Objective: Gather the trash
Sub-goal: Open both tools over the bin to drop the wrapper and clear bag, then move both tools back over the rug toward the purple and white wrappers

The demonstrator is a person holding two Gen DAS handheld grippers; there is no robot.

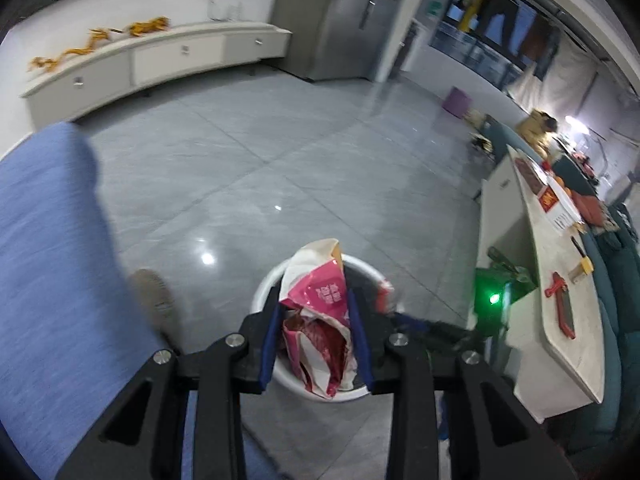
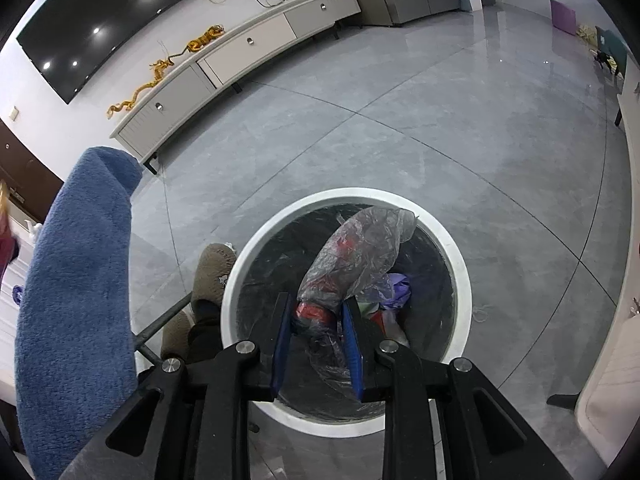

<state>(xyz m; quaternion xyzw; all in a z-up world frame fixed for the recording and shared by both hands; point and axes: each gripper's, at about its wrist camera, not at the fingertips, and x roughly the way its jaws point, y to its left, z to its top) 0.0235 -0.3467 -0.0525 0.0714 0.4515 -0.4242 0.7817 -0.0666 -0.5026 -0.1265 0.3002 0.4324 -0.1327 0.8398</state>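
My left gripper [image 1: 316, 308] is shut on a crumpled pink, red and white snack wrapper [image 1: 320, 300] and holds it above a white round trash bin [image 1: 268, 280] on the floor. My right gripper [image 2: 316, 312] is shut on a clear plastic bag [image 2: 356, 252] with something red inside, held over the open mouth of the same white bin [image 2: 460, 264]. The bin has a dark liner and holds several pieces of trash, one purple [image 2: 398, 286]. The right gripper also shows at the bin's right side in the left wrist view [image 1: 424, 326].
A blue fleece sleeve [image 2: 76, 288] fills the left side. Brown slippers [image 2: 212, 276] stand beside the bin. A long white cabinet [image 2: 240, 52] lines the far wall. A white counter [image 1: 560, 280] with red items runs along the right. The floor is grey tile.
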